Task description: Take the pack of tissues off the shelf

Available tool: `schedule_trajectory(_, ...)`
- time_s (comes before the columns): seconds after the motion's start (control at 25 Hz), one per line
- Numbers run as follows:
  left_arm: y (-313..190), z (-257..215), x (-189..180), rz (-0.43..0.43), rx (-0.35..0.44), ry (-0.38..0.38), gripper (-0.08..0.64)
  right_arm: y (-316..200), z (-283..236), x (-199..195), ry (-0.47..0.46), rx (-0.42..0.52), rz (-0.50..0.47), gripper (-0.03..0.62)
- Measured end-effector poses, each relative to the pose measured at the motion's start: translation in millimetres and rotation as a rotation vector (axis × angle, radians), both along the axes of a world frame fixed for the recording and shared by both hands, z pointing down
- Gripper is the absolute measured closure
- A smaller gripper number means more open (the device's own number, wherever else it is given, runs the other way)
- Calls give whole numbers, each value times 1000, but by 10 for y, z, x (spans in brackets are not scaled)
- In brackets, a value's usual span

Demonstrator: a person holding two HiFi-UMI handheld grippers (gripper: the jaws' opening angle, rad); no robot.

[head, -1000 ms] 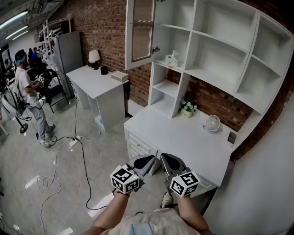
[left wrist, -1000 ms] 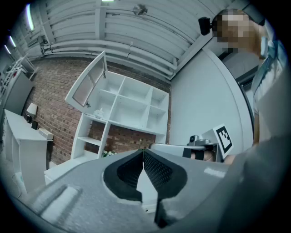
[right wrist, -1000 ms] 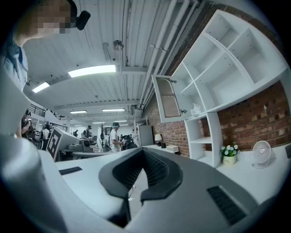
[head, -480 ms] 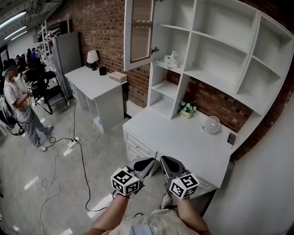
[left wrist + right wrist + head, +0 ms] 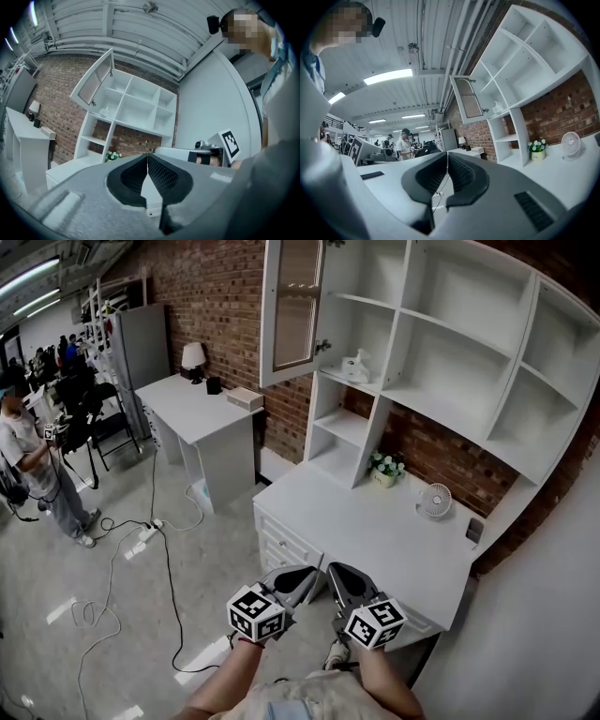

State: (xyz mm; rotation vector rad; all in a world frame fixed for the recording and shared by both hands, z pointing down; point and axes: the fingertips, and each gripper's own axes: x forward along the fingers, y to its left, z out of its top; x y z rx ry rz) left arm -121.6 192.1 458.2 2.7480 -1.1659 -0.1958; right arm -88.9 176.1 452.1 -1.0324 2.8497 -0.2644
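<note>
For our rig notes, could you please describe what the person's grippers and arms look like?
The left gripper and right gripper have light grey shells with black textured pads. Each carries a white cube with black square markers. The forearms are bare; no cables show.

Distant pack of tissues [image 5: 352,365] indistinct
</note>
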Motion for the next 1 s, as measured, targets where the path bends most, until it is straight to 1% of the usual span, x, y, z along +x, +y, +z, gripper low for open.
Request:
schedule_trajectory(0.32,-75,99,-102,-28,-25,8,549,-101,93,-94,-4,-20,-23,574)
schedule_trajectory(0.56,-191,132,-155,-41,-32,9,549,-232,83,-187,-4,-14,-43,574)
schedule_trajectory(0.72,-363,104,-105,-41,-35,10,549,-404,47,-148,2,-9,-40,574)
schedule_trajectory(1.0,-734,94,85,-12,-47,10,549,-796,59,29,2,-25,-19,574)
